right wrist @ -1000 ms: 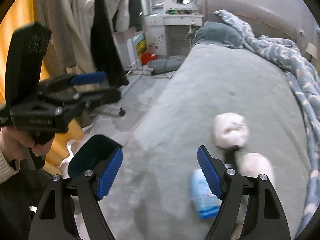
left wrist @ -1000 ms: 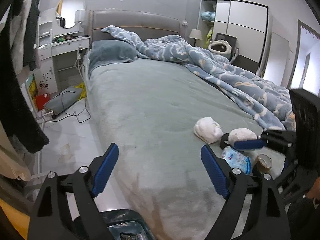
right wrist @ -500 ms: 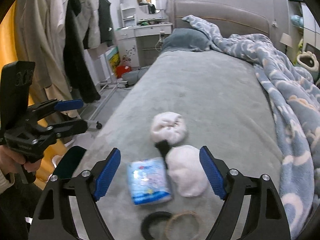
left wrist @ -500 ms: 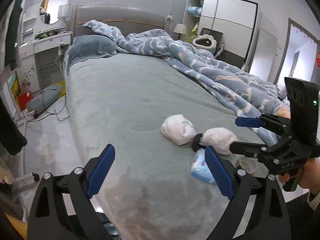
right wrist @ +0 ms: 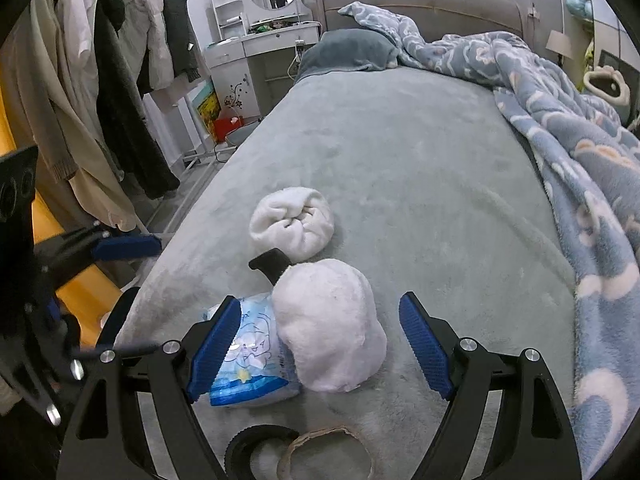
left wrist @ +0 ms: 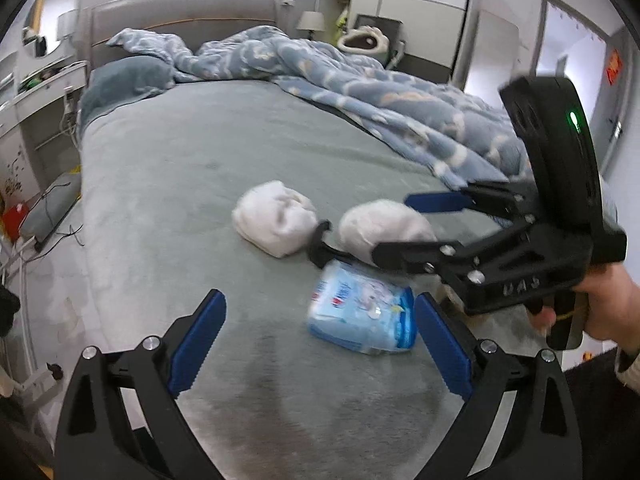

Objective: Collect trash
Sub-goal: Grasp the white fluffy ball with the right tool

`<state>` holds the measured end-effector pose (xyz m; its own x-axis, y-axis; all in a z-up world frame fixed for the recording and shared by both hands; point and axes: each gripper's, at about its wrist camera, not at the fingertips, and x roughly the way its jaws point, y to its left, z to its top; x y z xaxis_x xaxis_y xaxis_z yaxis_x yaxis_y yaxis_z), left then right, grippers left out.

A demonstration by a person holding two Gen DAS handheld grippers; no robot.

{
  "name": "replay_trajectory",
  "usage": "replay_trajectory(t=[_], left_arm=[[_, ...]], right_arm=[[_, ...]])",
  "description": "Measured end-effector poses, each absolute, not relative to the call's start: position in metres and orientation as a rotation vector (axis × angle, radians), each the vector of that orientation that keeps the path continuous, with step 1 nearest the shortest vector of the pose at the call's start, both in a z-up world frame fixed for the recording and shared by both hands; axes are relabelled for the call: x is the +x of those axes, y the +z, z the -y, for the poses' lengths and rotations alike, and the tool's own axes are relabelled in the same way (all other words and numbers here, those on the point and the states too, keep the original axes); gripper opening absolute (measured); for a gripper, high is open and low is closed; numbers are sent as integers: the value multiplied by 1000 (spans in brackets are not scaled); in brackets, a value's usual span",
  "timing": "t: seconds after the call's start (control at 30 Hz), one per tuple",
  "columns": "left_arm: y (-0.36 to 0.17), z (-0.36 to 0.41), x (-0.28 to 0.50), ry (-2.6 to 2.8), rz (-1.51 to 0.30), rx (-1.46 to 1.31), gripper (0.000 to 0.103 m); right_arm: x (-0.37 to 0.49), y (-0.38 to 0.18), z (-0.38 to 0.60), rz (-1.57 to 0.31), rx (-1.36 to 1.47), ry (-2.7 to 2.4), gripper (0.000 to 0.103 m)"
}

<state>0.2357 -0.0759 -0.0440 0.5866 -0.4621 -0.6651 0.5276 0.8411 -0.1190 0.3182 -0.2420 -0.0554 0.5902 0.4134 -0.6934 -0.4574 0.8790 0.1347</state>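
Bed [right wrist: 400, 152] foot edge carrying trash; right tongs [right wrist: 320, 344], apart, straddling white wad [right wrist: 332, 328], probably lining up; left tongs [left wrist: 320, 344] waiting, apart.

Raised letters on the side of the black body of the right gripper [left wrist: 432, 224] look like "UAS", though blur makes that reading uncertain. Just ahead of the left gripper [left wrist: 320, 344], the blue tissue pack [left wrist: 362, 316] carries red and blue print on its near end, too smeared to read. Its cartoon face between the right gripper's fingers shows no legible words.
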Motion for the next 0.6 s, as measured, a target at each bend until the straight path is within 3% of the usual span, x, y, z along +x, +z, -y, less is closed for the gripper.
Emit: replay_trajectory(t=[0.4,0.6], left_arm=[[-63,102,238,-615,-795,138,97],[-69,110,242,-605,-818,155,97]], right_arm=[[324,-62,250,-847,-19,513,46],[321,-53,262,-829,29,522,42]])
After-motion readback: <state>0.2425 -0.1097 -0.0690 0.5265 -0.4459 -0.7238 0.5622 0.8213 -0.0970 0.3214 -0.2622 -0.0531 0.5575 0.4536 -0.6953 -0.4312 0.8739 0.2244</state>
